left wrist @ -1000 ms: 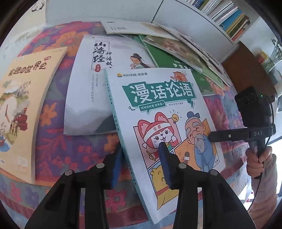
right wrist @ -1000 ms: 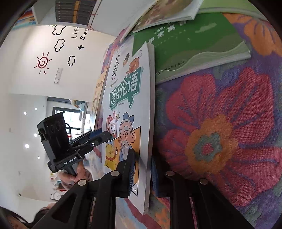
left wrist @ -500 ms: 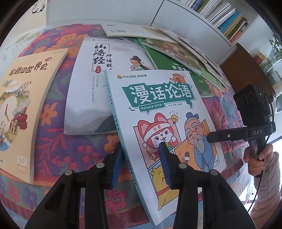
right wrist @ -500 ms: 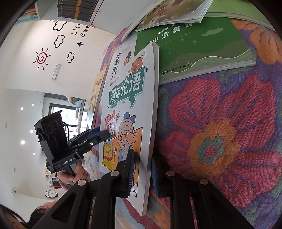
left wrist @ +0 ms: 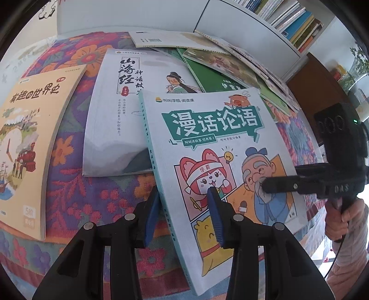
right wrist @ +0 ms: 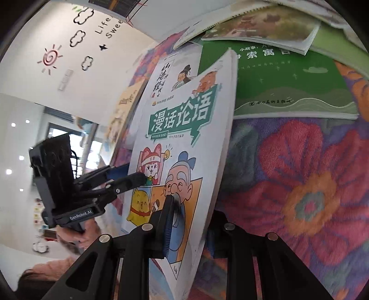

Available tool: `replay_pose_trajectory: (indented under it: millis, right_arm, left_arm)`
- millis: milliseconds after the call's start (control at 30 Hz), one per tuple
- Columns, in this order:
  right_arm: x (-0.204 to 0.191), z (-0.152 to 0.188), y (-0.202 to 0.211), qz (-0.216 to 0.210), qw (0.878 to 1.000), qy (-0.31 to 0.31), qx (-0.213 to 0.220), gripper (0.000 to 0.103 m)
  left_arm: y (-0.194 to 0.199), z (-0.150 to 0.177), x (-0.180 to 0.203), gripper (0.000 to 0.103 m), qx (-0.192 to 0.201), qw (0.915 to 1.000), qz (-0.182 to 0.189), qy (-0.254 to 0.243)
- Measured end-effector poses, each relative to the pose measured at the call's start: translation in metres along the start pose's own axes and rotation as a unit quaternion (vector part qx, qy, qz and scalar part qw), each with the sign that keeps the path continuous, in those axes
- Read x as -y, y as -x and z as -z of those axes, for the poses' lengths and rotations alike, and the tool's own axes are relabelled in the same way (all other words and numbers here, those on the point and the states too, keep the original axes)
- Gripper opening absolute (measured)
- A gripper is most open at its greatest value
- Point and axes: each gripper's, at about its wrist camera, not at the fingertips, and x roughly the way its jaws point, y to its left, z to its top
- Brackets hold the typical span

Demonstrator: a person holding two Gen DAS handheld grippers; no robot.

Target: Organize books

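A pale comic-cover book (left wrist: 219,143) with a green title banner is lifted off the flowered cloth, tilted. My left gripper (left wrist: 183,214) is shut on its spine edge, one blue pad under the spine and the other on the cover. The right gripper (right wrist: 191,226) straddles the opposite long edge of the book (right wrist: 182,129). Its jaws are opening: the book's edge is still between them, with slack around it. From the left wrist view the right gripper (left wrist: 272,184) reaches in over the drawn old man.
Flat on the flowered cloth (right wrist: 311,184) lie a white book (left wrist: 120,115), a tan book (left wrist: 30,129) at the left edge and a green book (right wrist: 288,85) under several thinner ones. A white bookshelf (left wrist: 288,20) stands behind. A person's hand (left wrist: 339,219) holds the right handle.
The right gripper's jaws have widened around the book's edge, and that hand has shifted and rolled a little, so more of the cover shows. The left gripper has kept still.
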Motion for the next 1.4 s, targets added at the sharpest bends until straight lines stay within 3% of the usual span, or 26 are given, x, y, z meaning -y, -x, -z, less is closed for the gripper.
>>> replay_pose_trajectory:
  millis: [267,467,833,1033,1400]
  right_arm:
    - [-0.031,0.028,0.001,0.061,0.998,0.031,-0.007,0.023]
    - [-0.051,0.037,0.002,0.086,0.995,0.045,-0.003,0.023]
    - [-0.105,0.034,0.003,0.108,0.991,0.085,0.006,0.023]
    - [-0.14,0.017,-0.006,0.107,0.988,0.109,0.012,0.023]
    - [-0.194,-0.051,-0.061,0.082,0.986,0.144,0.017,0.023]
  left_arm:
    - [0.009,0.002,0.006,0.036,-0.005,0.9996,0.027,0.001]
    - [0.022,0.002,0.015,0.036,0.005,0.9993,0.036,-0.009]
    - [0.059,-0.004,-0.008,0.036,0.031,0.9978,0.059,0.003]
    - [0.089,-0.018,-0.042,0.036,0.056,0.996,0.067,0.016]
    - [0.116,-0.051,-0.126,0.038,0.083,0.9953,0.031,0.04]
